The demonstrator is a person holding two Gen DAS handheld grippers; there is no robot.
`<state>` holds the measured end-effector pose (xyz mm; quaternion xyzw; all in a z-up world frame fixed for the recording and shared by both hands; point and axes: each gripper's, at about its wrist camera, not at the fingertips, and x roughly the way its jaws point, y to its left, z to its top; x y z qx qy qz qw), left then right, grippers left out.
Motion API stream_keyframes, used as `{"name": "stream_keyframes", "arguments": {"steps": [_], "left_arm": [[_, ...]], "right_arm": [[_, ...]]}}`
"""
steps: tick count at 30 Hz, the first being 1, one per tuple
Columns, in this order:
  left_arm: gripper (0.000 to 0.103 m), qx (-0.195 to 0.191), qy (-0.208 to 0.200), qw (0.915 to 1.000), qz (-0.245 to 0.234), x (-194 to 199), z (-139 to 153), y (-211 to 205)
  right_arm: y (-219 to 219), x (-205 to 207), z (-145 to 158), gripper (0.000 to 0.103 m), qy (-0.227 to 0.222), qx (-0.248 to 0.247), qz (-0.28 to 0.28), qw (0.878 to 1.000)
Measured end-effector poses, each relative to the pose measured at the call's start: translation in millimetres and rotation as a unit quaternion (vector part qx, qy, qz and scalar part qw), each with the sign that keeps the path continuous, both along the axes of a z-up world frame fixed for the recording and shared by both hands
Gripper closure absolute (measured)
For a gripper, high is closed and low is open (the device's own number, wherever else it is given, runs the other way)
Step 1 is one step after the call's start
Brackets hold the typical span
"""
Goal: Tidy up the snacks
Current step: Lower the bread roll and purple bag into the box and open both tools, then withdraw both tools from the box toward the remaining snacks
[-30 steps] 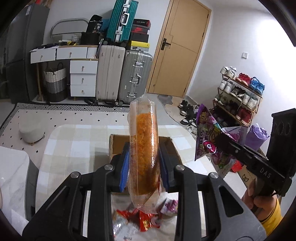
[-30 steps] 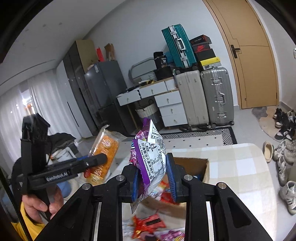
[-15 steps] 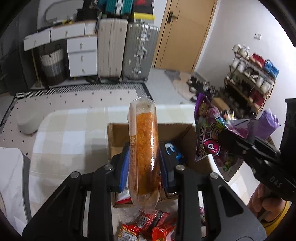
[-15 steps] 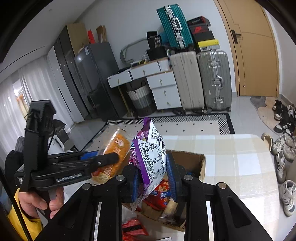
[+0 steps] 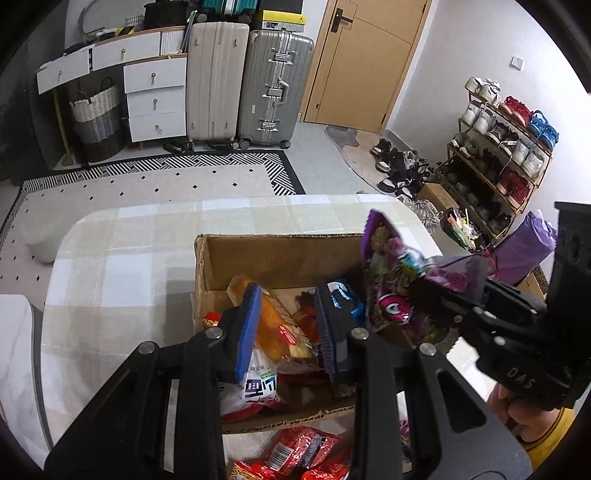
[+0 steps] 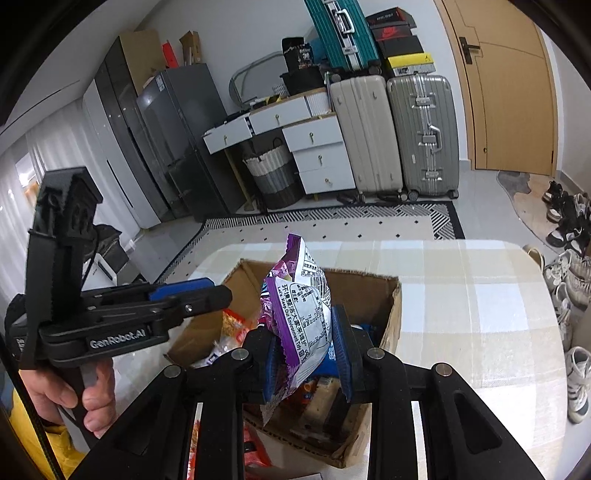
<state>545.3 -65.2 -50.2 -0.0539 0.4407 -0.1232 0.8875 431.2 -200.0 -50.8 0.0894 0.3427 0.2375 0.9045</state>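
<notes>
Now left gripper (image 5: pixel 286 325) jaws clamped on orange pack (image 5: pixel 280 328) inside box (image 5: pixel 280 254), right gripper (image 6: pixel 308 350) jaws pinching purple bag (image 6: pixel 299 321) above it

— What stands along the far wall?

— A beige suitcase (image 5: pixel 216 79) and a silver suitcase (image 5: pixel 275 83), upright and side by side, with a teal suitcase (image 6: pixel 341 33) lying on top of them. Left of those, a white chest of drawers (image 5: pixel 155 98) and a woven laundry basket (image 5: pixel 96 120) under the desk top.

— And to the right?

— A closed wooden door (image 5: pixel 364 61), then a shoe rack (image 5: pixel 498 147) full of shoes, with more shoes (image 5: pixel 400 171) loose on the floor near a small mat (image 5: pixel 345 138).

— Anything on the other side?

— A dark fridge (image 6: pixel 177 140), and a patterned rug (image 5: pixel 147 182) across the floor.
</notes>
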Motion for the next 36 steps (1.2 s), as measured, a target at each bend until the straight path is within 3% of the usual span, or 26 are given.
{"name": "stream_keyframes", "arguments": {"steps": [7,13,21,25,27,29,36], "left_arm": [[0.077,0.004,0.003,1.0,0.004,-23.5,-16.4,8.5],[0.076,0.012,0.0,0.9999,0.005,-54.9,-12.3,16.5],[0.049,0.022,-0.012,0.9994,0.025,-96.4,10.8,25.1],[0.046,0.011,-0.027,0.9981,0.055,-120.0,30.9,38.5],[0.045,0.006,-0.036,0.9973,0.063,-132.5,41.9,44.7],[0.036,0.015,-0.045,0.9963,0.071,-145.9,53.0,48.0],[0.028,0.032,-0.098,0.9907,0.089,-203.5,89.1,47.7]], "right_arm": [[11.4,5.5,-10.7,0.077,0.014,-0.014,0.007,1.0],[15.0,9.8,-16.6,0.077,0.017,-0.031,0.005,0.999],[16.7,-1.7,-6.4,0.075,0.016,-0.033,-0.001,0.999],[12.6,-10.3,4.4,0.065,0.002,-0.026,-0.002,1.0],[11.1,-14.4,11.2,0.065,-0.004,-0.027,-0.007,1.0],[10.0,-21.0,20.3,0.065,-0.013,-0.024,-0.008,1.0],[6.5,-69.2,53.0,0.063,-0.053,-0.013,-0.01,0.998]]}}
